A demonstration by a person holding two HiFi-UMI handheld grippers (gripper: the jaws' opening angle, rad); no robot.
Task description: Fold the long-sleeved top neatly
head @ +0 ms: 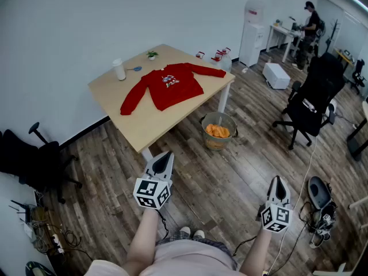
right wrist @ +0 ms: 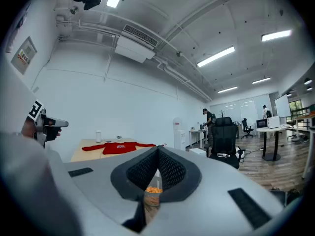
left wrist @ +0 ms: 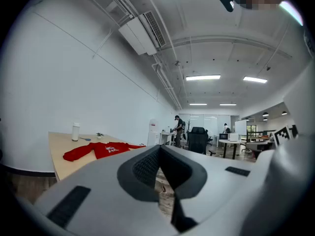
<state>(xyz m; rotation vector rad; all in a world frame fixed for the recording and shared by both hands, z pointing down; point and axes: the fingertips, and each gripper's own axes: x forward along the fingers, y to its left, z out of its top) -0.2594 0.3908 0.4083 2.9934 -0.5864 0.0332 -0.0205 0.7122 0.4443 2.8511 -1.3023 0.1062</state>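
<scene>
A red long-sleeved top [head: 171,85] lies flat, face up and unfolded, sleeves spread, on a pale wooden bench [head: 150,126] in the upper middle of the head view. It sits well apart from both tools, which are held level over the wood-plank floor [head: 224,183] in the lower part of the frame.

The left tool [head: 164,154], at lower centre-left, has its jaws pressed together with nothing between them. Its own view shows the closed tips [left wrist: 160,167] and the top [left wrist: 101,150] far off at middle left. The right tool [head: 279,179], at lower right, is likewise closed and empty. In its own view the jaws [right wrist: 157,167] meet, the top [right wrist: 118,147] lies beyond at centre-left, and a distant bucket [right wrist: 153,193] shows through the notch below the tips.

A white cup [head: 119,69] and a small plant [head: 152,54] stand along the bench's far edge, above the garment. The bucket [head: 218,132], holding something orange, sits on the floor by the bench's lower-right leg. A black office chair [head: 313,96] stands at the right, a water dispenser [head: 252,33] against the wall at upper right, and a person [head: 311,25] stands at a desk in the top right corner.
</scene>
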